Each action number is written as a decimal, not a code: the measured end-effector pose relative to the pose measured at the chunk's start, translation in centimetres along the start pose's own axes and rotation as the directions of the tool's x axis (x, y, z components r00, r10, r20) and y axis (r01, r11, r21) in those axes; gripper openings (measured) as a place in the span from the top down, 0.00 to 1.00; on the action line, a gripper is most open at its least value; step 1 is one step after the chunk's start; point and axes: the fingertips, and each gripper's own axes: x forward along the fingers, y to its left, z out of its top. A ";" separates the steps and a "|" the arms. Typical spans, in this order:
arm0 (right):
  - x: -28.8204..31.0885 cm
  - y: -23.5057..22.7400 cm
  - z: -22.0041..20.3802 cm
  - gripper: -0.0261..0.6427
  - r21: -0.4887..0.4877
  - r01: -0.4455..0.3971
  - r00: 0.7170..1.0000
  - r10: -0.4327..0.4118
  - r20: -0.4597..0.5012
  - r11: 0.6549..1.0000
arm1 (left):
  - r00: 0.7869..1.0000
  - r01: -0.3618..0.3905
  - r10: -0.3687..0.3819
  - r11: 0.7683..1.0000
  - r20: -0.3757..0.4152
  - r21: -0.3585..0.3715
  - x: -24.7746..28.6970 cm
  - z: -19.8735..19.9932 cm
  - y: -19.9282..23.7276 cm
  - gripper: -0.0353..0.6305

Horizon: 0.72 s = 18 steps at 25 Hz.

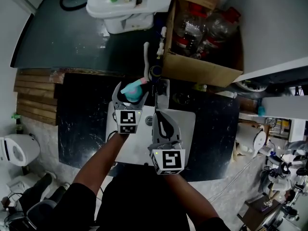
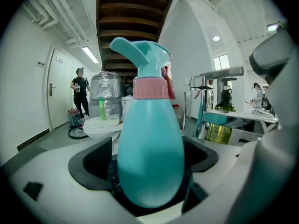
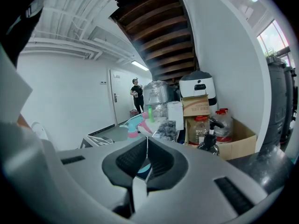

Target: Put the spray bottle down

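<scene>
The spray bottle (image 1: 134, 88) is teal with a pink collar and a teal trigger head. My left gripper (image 1: 130, 97) is shut on its rounded body and holds it upright above a white surface (image 1: 185, 129). In the left gripper view the spray bottle (image 2: 149, 157) fills the middle, with my left gripper (image 2: 149, 183) pressed against its lower body. Just to the right, my right gripper (image 1: 157, 110) is shut with nothing held. In the right gripper view my right gripper (image 3: 146, 158) has its pads meeting, and the spray bottle (image 3: 134, 125) shows beyond them on the left.
A cardboard box (image 1: 199, 69) of plastic bottles stands behind the dark counter (image 1: 77, 129). A dark pump bottle (image 3: 209, 143) stands ahead of the right gripper. A white toilet (image 1: 120, 6) sits on the floor beyond, another (image 1: 17, 150) at far left. A person (image 2: 80, 94) stands by a distant door.
</scene>
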 end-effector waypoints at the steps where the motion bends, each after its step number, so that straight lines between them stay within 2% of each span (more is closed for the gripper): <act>1: 0.0 0.0 0.0 0.94 0.001 0.000 1.000 0.000 0.001 1.000 | 1.000 0.000 0.000 1.000 -0.001 -0.006 -0.2 0.1 0.0 0.25; 9: -0.7 0.8 -0.1 0.94 0.001 -0.002 1.000 0.002 0.005 1.000 | 1.000 0.006 -0.006 1.000 0.011 0.006 -1.8 0.2 -0.1 0.25; 18: -2.1 2.4 -0.3 0.94 0.000 -0.006 1.000 0.006 0.015 1.000 | 1.000 -0.005 0.005 1.000 0.023 -0.020 -4.5 0.1 0.2 0.25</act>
